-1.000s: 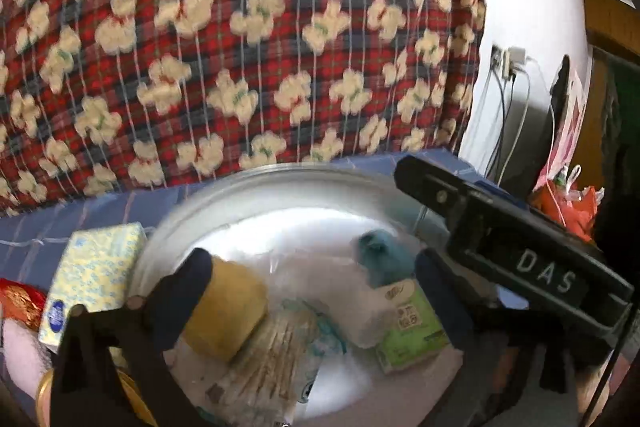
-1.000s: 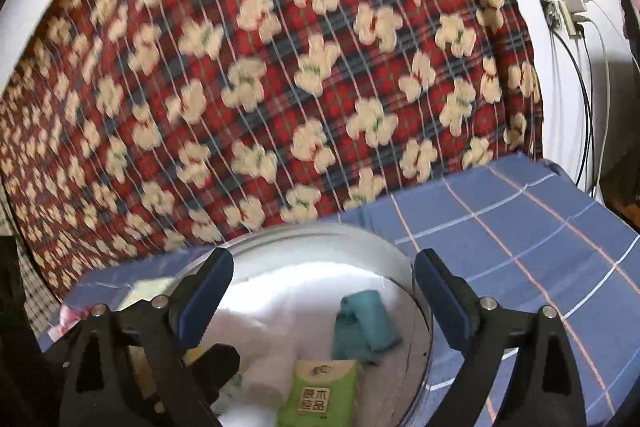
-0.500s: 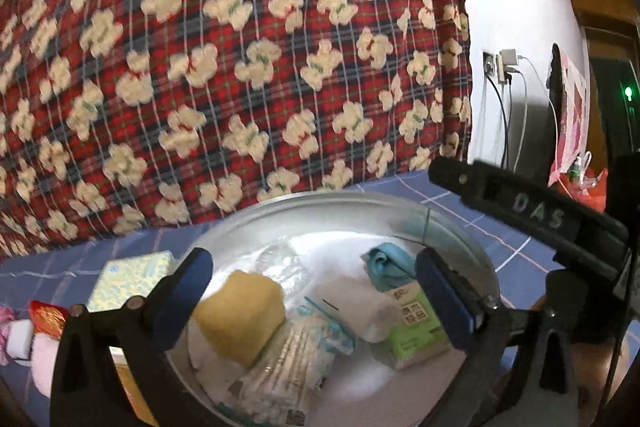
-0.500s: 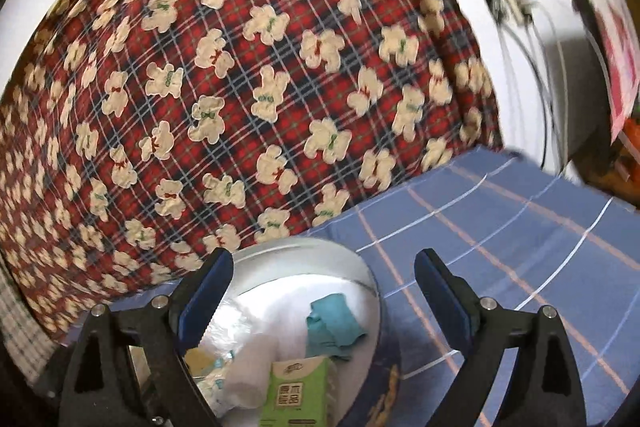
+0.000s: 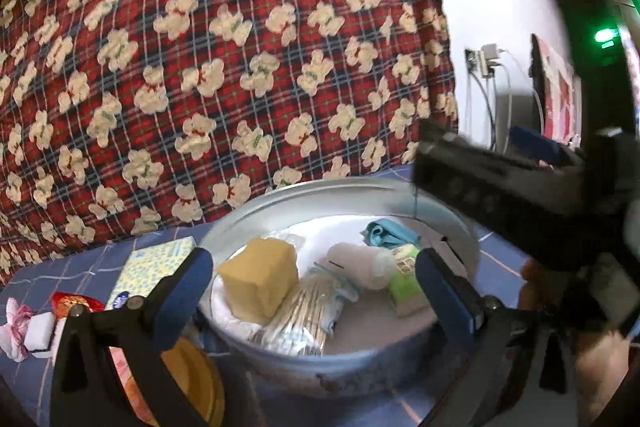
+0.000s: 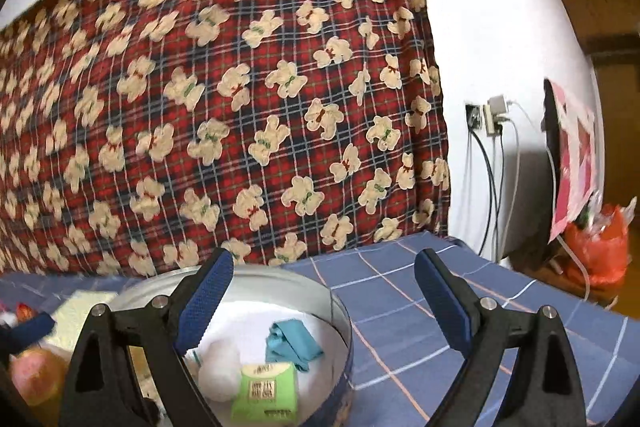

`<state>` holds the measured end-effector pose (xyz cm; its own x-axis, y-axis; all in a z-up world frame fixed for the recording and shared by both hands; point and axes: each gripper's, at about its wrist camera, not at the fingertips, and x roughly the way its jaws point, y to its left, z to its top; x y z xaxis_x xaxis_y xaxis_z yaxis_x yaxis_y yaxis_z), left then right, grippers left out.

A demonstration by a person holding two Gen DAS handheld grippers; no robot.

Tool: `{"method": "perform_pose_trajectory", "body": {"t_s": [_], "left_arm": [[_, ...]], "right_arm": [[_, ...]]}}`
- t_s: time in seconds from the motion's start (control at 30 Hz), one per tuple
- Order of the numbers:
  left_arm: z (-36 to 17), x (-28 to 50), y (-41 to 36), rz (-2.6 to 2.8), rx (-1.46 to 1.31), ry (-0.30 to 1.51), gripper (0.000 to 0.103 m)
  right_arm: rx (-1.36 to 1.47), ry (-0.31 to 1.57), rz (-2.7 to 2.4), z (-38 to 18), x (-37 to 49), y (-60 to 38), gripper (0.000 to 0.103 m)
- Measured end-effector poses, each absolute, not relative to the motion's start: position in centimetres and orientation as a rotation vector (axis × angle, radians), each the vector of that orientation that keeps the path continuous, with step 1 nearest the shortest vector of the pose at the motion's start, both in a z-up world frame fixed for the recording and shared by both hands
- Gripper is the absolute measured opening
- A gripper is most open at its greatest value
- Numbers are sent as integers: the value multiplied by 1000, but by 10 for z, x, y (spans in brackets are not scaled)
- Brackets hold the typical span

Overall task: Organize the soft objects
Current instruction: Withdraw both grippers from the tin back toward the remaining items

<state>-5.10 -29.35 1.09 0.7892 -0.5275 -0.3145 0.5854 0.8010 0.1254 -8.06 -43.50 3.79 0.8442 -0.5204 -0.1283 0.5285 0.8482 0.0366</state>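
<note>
Over the round tin [image 5: 280,367] we hover both grippers, left gripper [image 5: 312,267] and right gripper [image 6: 324,291] spread and empty; sponge [image 5: 260,279], tissue pack [image 6: 266,391] and cloth [image 6: 292,341] sit inside, gathered together.

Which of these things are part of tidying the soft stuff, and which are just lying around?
Part of the job:
round tin
yellow sponge
teal cloth
green tissue pack
cotton swab pack

Just lying about:
bear-print blanket
wall charger
orange bag
</note>
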Motion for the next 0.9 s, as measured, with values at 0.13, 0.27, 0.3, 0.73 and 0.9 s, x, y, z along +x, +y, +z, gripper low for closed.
{"method": "perform_pose_trajectory", "body": {"t_s": [0.13,0.27,0.3,0.73,0.9], "left_arm": [[12,-64,-280,-608,239,246,103],[14,-72,-264,-633,222,252,103],[14,-75,-259,-635,218,250,103],[13,-74,-170,-576,140,285,103],[11,-62,-121,-490,129,301,103]], "right_arm": [[85,153,-526,33,-92,-421,94],[63,164,-525,30,-103,-404,94],[60,169,-523,30,-104,-401,94],[146,183,-418,23,-123,-315,94],[129,177,-338,22,-120,-263,94]]}}
